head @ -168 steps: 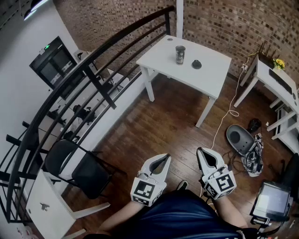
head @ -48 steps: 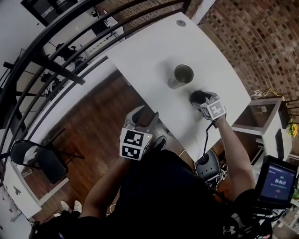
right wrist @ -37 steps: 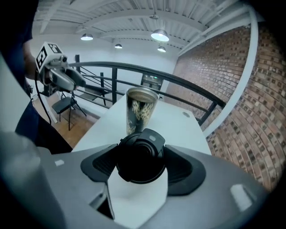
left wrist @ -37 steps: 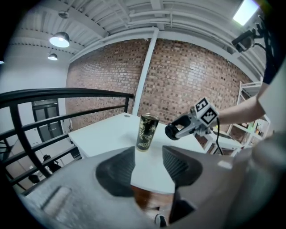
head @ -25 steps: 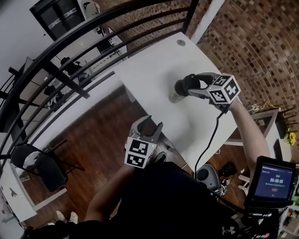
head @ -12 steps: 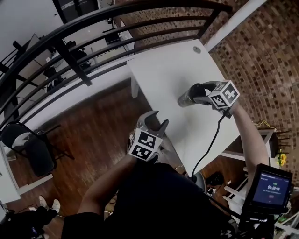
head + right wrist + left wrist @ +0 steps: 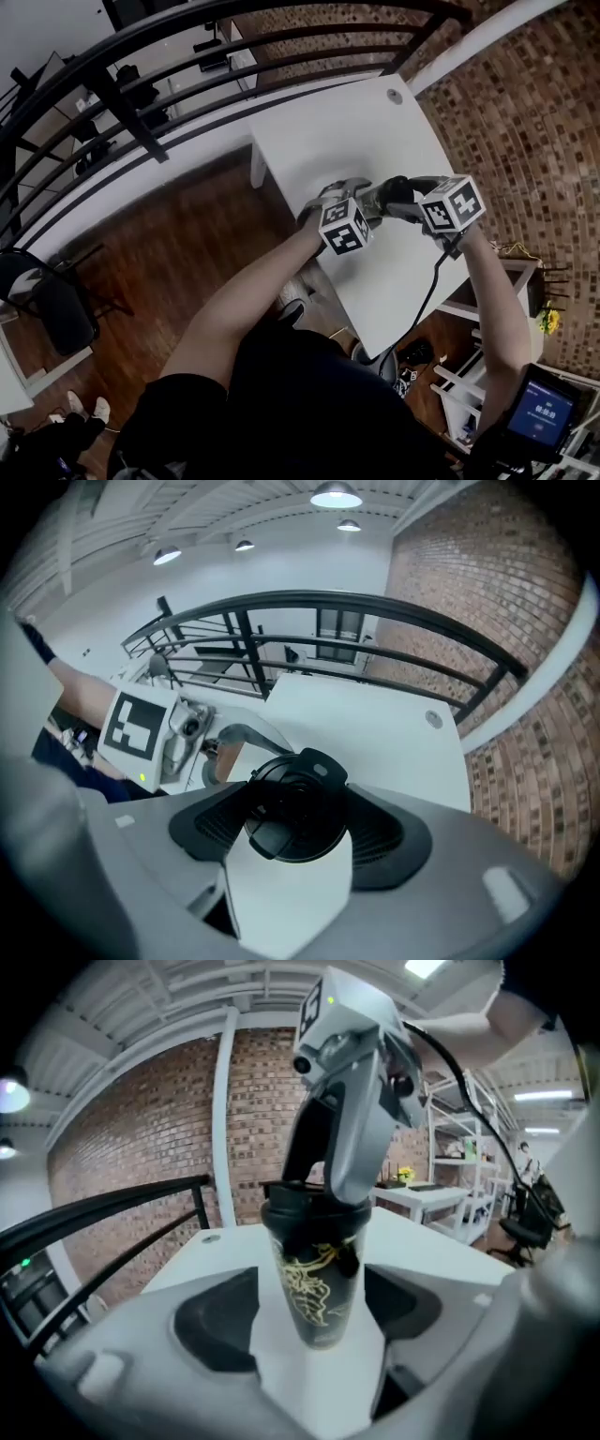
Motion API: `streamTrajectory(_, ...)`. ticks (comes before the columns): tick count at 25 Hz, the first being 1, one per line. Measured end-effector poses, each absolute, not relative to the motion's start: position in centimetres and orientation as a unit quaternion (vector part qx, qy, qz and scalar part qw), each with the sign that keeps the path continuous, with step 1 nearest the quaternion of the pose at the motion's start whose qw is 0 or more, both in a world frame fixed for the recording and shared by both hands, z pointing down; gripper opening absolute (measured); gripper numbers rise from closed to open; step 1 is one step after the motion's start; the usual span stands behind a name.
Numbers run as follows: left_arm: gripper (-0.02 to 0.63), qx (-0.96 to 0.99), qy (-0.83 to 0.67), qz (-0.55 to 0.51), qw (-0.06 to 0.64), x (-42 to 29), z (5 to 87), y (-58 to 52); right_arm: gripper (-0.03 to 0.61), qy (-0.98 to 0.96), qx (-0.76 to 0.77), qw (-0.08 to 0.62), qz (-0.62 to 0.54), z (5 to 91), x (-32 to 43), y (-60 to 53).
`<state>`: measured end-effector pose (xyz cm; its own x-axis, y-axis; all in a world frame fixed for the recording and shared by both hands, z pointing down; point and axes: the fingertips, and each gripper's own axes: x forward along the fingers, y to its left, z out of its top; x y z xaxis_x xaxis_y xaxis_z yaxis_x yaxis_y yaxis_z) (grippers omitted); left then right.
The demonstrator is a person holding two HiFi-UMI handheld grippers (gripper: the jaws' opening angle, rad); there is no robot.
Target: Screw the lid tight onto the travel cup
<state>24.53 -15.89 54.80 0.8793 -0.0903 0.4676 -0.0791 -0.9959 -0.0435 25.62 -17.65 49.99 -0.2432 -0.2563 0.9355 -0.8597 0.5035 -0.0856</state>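
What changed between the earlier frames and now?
The left gripper swung from near the person's body to the travel cup; its jaws have just been opening and straddle the cup without pressing it. The right gripper took the lid off the white table and set it on the cup's mouth. Unchanged: cup upright on the table, right gripper's hold on the lid.

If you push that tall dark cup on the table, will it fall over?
Probably, if pushed near the top: the travel cup is tall and narrows toward its base, so it looks tippy. Pushed low, it may slide instead, since the white table looks smooth. Its wall looks hard, so a squeeze likely won't dent it.
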Motion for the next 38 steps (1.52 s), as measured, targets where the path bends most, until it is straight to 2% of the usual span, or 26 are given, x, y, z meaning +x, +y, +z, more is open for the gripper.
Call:
streamTrajectory(3, 0.365, -0.970, 0.007, -0.240, 0.041, 26.0, 55.7, -15.7, 0.334, -0.681, 0.450, 0.437, 0.377, 50.1, 25.7, -18.0)
streamTrajectory(5, 0.390, -0.971, -0.010, -0.236, 0.045, 26.8, 56.0, -15.4, 0.334, -0.671, 0.465, 0.435, 0.380, 50.0, 25.8, -17.8)
streamTrajectory(9, 0.379, -0.972, -0.018, -0.229, 0.043, 27.1, 56.0, -14.8, 0.334, -0.695, 0.417, 0.490, 0.322, 50.0, 25.5, -16.8)
streamTrajectory(14, 0.367, -0.979, 0.016, -0.201, 0.041, 24.3, 54.3, -12.1, 0.334, -0.767, 0.266, 0.545, 0.209, 48.5, 21.6, -13.6)
streamTrajectory(17, 0.367, -0.979, 0.027, -0.201, 0.017, 23.7, 54.7, -8.9, 0.334, -0.761, 0.239, 0.568, 0.203, 49.0, 21.0, -10.7)
streamTrajectory(21, 0.368, -0.977, 0.032, -0.210, 0.016, 23.3, 55.1, -9.1, 0.336, -0.751, 0.289, 0.544, 0.238, 49.3, 20.9, -11.1)
streamTrajectory(23, 0.369, -0.975, -0.003, -0.221, 0.034, 22.5, 55.7, -9.1, 0.334, -0.751, 0.309, 0.518, 0.269, 49.7, 20.8, -11.0)
streamTrajectory(25, 0.402, -0.970, -0.051, -0.232, 0.054, 22.1, 56.2, -9.4, 0.334, -0.748, 0.328, 0.498, 0.292, 49.7, 20.7, -11.2)
streamTrajectory(29, 0.413, -0.957, -0.132, -0.247, 0.082, 22.7, 56.3, -9.2, 0.334, -0.713, 0.383, 0.488, 0.327, 49.8, 21.2, -11.8)
streamTrajectory(31, 0.380, -0.961, -0.108, -0.242, 0.079, 23.1, 56.2, -9.3, 0.334, -0.686, 0.410, 0.493, 0.345, 50.2, 21.9, -11.5)
streamTrajectory(38, 0.373, -0.965, 0.139, -0.223, -0.005, 22.6, 56.3, -9.3, 0.334, -0.676, 0.431, 0.472, 0.366, 50.2, 21.3, -11.2)
